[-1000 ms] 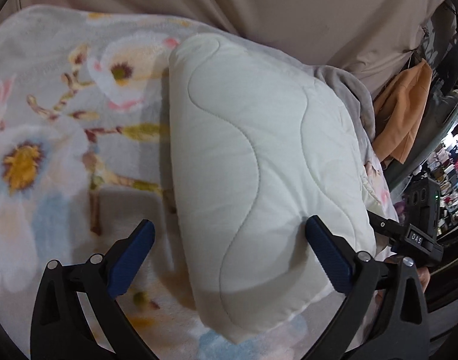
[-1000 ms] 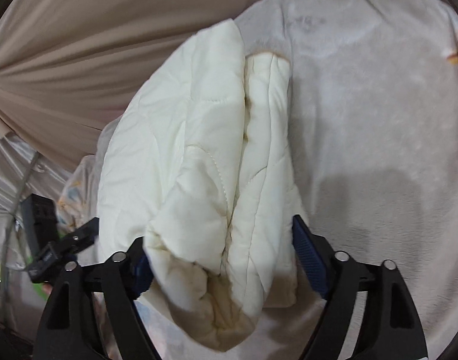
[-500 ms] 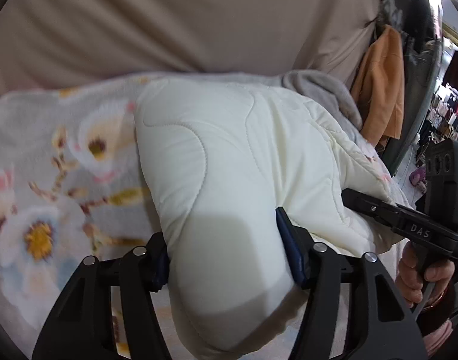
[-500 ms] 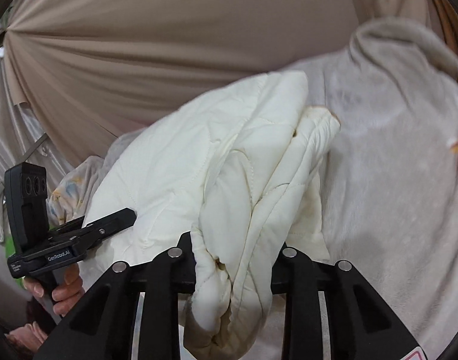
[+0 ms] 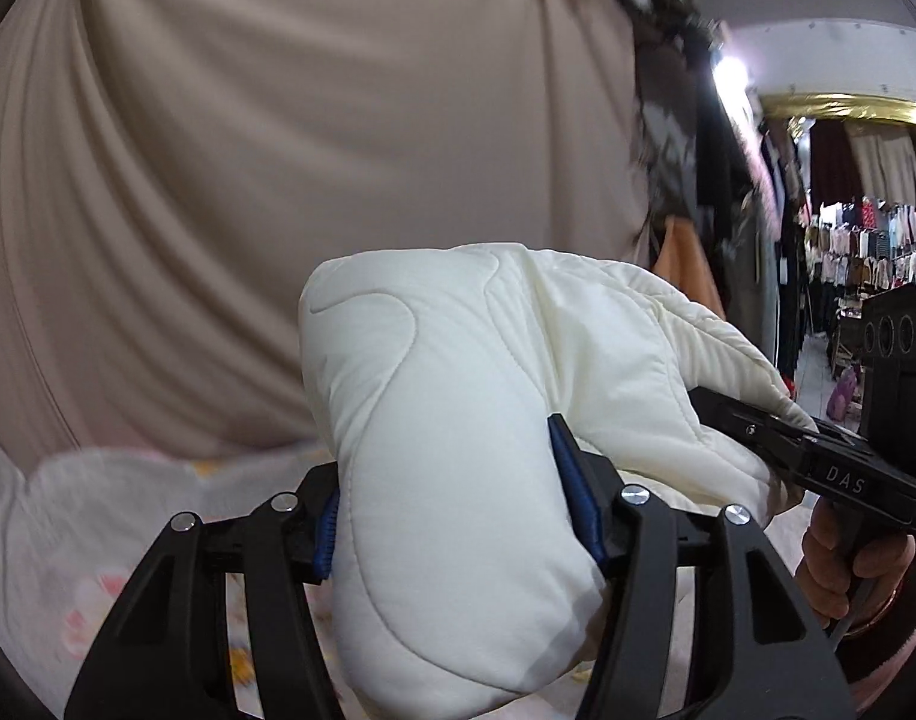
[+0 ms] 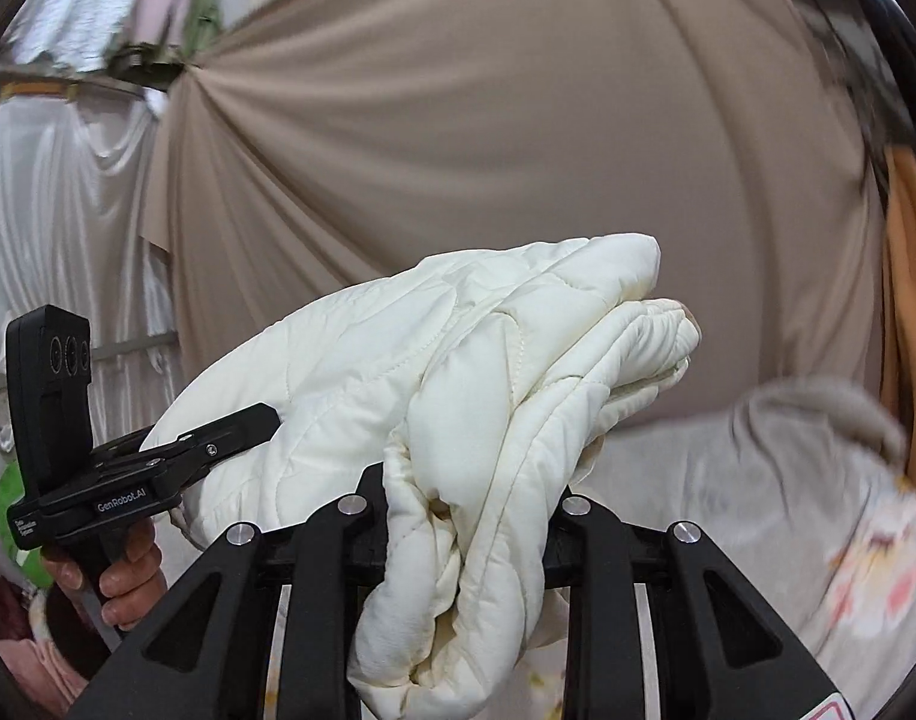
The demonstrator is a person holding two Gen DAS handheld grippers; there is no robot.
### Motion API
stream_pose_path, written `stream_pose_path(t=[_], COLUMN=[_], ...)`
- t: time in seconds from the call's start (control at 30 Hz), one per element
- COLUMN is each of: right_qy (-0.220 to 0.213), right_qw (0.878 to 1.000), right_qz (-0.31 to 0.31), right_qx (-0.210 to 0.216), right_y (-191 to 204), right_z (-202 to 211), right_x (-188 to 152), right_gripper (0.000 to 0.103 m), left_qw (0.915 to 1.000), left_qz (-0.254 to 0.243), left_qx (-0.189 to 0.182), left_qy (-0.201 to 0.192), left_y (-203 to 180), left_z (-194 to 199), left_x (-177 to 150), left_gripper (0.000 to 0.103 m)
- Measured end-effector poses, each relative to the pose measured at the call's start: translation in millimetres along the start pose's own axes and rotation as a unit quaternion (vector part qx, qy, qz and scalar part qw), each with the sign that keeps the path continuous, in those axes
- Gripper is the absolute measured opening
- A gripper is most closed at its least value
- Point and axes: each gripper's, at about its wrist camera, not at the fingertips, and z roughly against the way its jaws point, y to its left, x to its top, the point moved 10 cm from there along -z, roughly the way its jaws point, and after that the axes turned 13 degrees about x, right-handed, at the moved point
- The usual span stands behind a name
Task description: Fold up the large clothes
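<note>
A folded cream quilted jacket (image 5: 458, 396) is held up off the bed between both grippers. My left gripper (image 5: 452, 510) is shut on one end of the bundle, its blue pads pressed into the padding. My right gripper (image 6: 469, 504) is shut on the other end, where the folded layers (image 6: 517, 372) bunch and hang down between the jaws. The right gripper also shows in the left wrist view (image 5: 817, 456), and the left gripper shows in the right wrist view (image 6: 158, 468), each in a hand.
A floral fleece blanket (image 5: 68, 528) covers the bed below; it shows grey in the right wrist view (image 6: 757, 516). A beige curtain (image 5: 278, 150) hangs behind. An orange garment (image 6: 907, 312) hangs at the right. Shop racks of clothes (image 5: 865, 252) stand far off.
Both grippers closed on the folded jacket's ends and lifted it off the blanket; the views now tilt up toward the curtain.
</note>
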Motion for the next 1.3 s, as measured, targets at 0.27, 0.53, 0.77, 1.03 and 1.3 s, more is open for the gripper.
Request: stream_pose_path(t=[0.27, 0.53, 0.77, 1.03, 1.3], right_qy=[-0.114, -0.112, 0.054, 0.228, 0.187], right_qw=[0.985, 0.982, 0.994, 0.957, 0.974], right_qz=[0.120, 0.105, -0.046, -0.164, -0.130], right_qx=[0.055, 0.109, 0.088, 0.069, 0.003], right_y=[91, 101, 6, -55, -51], right_z=[6, -83, -243, -298, -238], right_x=[77, 77, -72, -271, -201], right_gripper=[0.027, 0.028, 0.030, 0.050, 0.049], left_qw=[0.9850, 0.9781, 0.9928, 0.9698, 0.9609], left_qz=[0.003, 0.043, 0.079, 0.076, 0.142], left_qx=[0.026, 0.045, 0.089, 0.092, 0.121], left_qy=[-0.170, -0.199, -0.009, 0.213, 0.205], left_y=[56, 138, 214, 249, 283], left_z=[75, 42, -119, -189, -125], left_x=[69, 61, -82, -262, -214], left_gripper=[0.057, 0.063, 0.068, 0.086, 0.086])
